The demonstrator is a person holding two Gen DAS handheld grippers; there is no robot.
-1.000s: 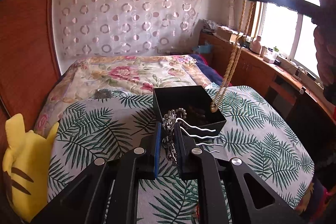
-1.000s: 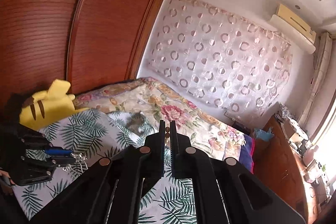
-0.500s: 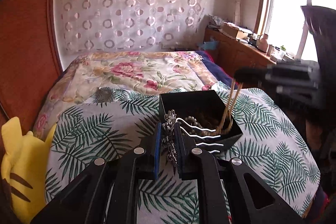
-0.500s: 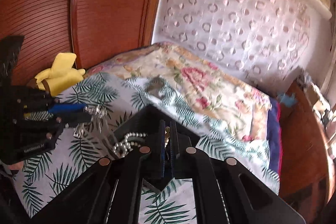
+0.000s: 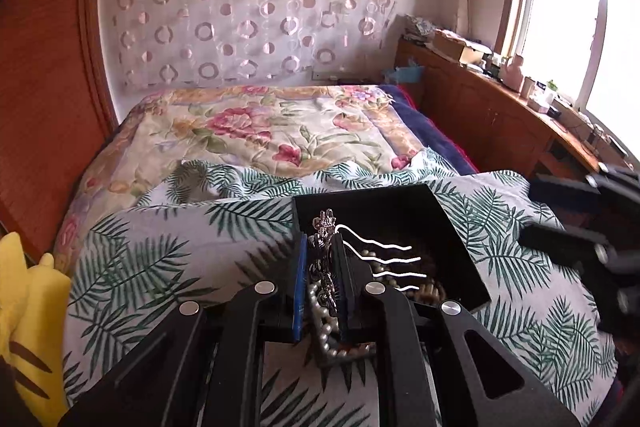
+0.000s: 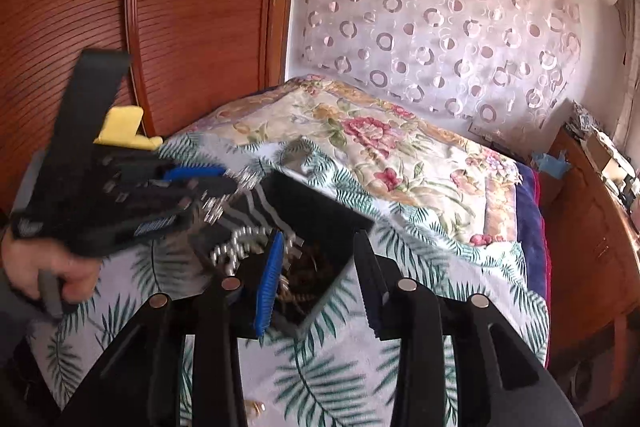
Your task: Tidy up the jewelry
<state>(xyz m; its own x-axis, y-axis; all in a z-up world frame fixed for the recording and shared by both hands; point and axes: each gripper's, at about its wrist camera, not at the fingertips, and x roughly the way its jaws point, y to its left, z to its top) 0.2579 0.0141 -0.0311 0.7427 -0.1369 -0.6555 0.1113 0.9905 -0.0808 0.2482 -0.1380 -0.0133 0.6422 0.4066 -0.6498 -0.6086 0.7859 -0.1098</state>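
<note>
Hairpiece (image 5: 326, 247), silver and ornate with wavy comb prongs pointing toward 3 o'clock, is pinched between the fingers of the left gripper (image 5: 322, 259), which hangs over the near-left corner of the black box (image 5: 452, 227). Box sits on the palm-leaf bedspread (image 5: 160, 259) of the bed; a pearl strand (image 5: 324, 327) and dark beads with gold links lie inside it. Right gripper (image 6: 318, 267) hangs over the box's near edge with its fingers spread apart; they have just been opening, and nothing is between them now. Judgement: the step in hand is lowering the hairpiece into the box. To do it well, carry it further toward 1 o'clock so it clears the box wall, lower until the prongs nearly touch the contents, then part the fingers slowly. Risk: prongs could snag the pearl strand, and releasing at the corner may let the piece tip out onto the bedspread. Right gripper should pull away toward 5 o'clock to leave room.
</note>
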